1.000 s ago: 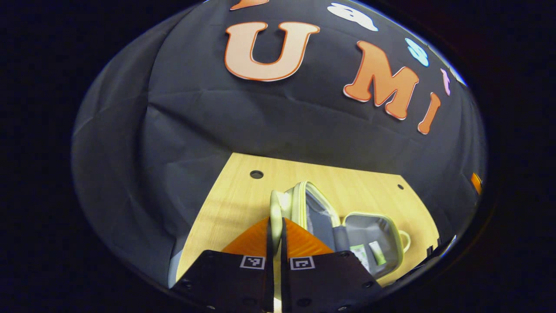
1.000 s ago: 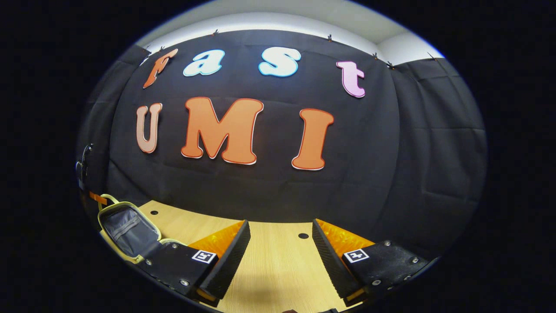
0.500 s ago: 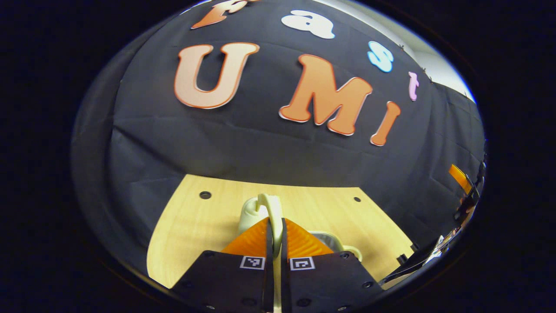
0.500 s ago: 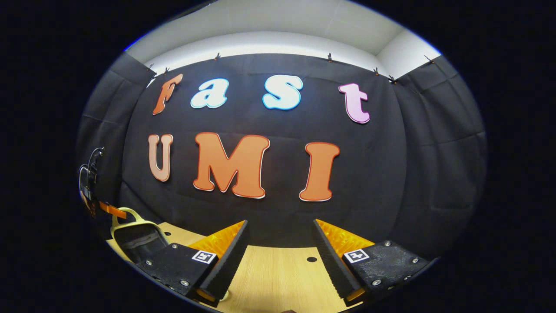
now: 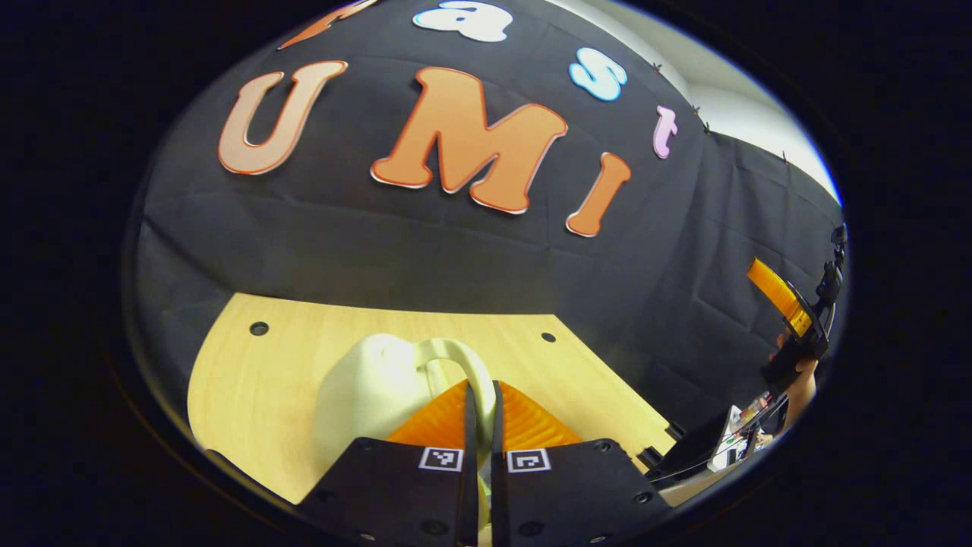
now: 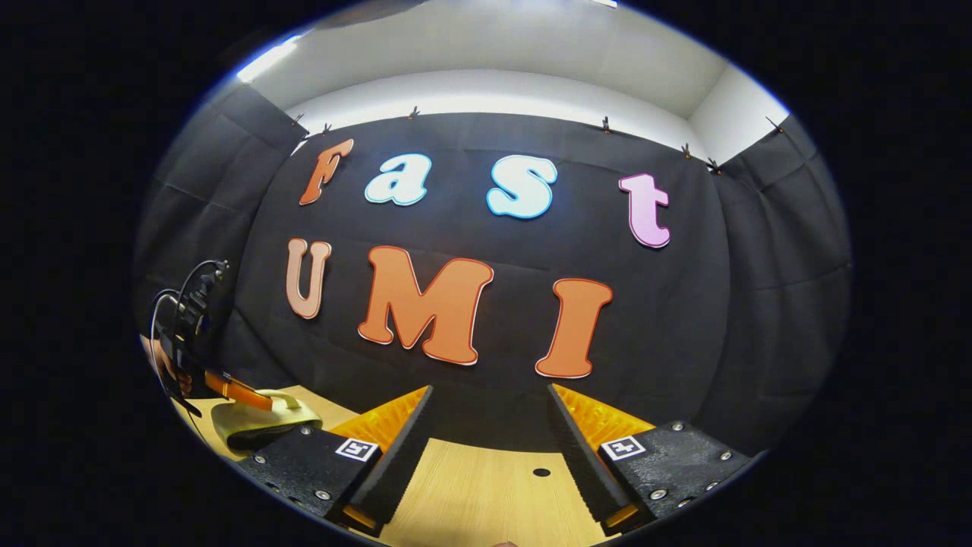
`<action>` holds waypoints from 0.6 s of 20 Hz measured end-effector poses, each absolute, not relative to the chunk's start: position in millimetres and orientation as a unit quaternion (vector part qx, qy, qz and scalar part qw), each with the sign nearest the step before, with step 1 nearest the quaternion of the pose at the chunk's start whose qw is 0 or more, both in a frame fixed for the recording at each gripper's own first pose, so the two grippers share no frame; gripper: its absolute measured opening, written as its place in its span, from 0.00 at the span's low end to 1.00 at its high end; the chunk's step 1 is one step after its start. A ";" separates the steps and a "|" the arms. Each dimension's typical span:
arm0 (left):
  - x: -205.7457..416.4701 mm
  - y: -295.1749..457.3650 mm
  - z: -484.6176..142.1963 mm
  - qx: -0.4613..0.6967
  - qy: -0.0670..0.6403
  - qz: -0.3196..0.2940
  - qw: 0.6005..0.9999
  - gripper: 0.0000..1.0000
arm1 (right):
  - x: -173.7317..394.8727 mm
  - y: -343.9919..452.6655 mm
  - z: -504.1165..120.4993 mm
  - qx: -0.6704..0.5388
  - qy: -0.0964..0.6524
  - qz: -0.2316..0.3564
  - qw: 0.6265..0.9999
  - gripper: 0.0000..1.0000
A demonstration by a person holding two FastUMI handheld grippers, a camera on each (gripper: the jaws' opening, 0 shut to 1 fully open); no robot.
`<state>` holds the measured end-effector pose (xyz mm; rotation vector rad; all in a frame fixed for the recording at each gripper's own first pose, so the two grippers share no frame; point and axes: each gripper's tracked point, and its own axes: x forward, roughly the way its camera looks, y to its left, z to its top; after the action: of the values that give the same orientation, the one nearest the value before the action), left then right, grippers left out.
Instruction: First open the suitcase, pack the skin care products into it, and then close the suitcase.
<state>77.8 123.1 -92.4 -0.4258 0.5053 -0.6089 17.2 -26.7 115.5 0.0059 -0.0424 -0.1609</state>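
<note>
Left gripper view: my left hand-held gripper (image 5: 480,410) pinches the suitcase (image 5: 372,395) handle (image 5: 463,363) at 6 o'clock, lid apparently down on the counter (image 5: 250,380). Right hand-held gripper (image 6: 490,448) hangs open, empty. I judge closing nearly done; next, release.

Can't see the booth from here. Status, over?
Left claw shut on suitcase handle. Right claw open, holding nothing. Suitcase lid nearly down. Nothing in the way.

Suitcase (image 5: 372,395) lid now folded shut
</note>
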 end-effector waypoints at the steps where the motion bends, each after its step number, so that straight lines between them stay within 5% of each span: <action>1: 73.8 109.3 -95.4 -0.205 0.251 -0.303 0.896 0.06 | 18.8 -23.1 107.6 0.008 -0.015 -0.074 0.997 0.91; 12: 47.0 -18.8 -167.1 -0.188 0.323 -0.358 0.856 0.07 | 24.3 -22.7 34.0 0.023 0.047 -0.046 0.998 0.92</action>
<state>47.0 -18.8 -167.1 -0.3954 0.6797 -0.7523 24.3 -22.7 34.0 0.0469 0.0937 -0.0916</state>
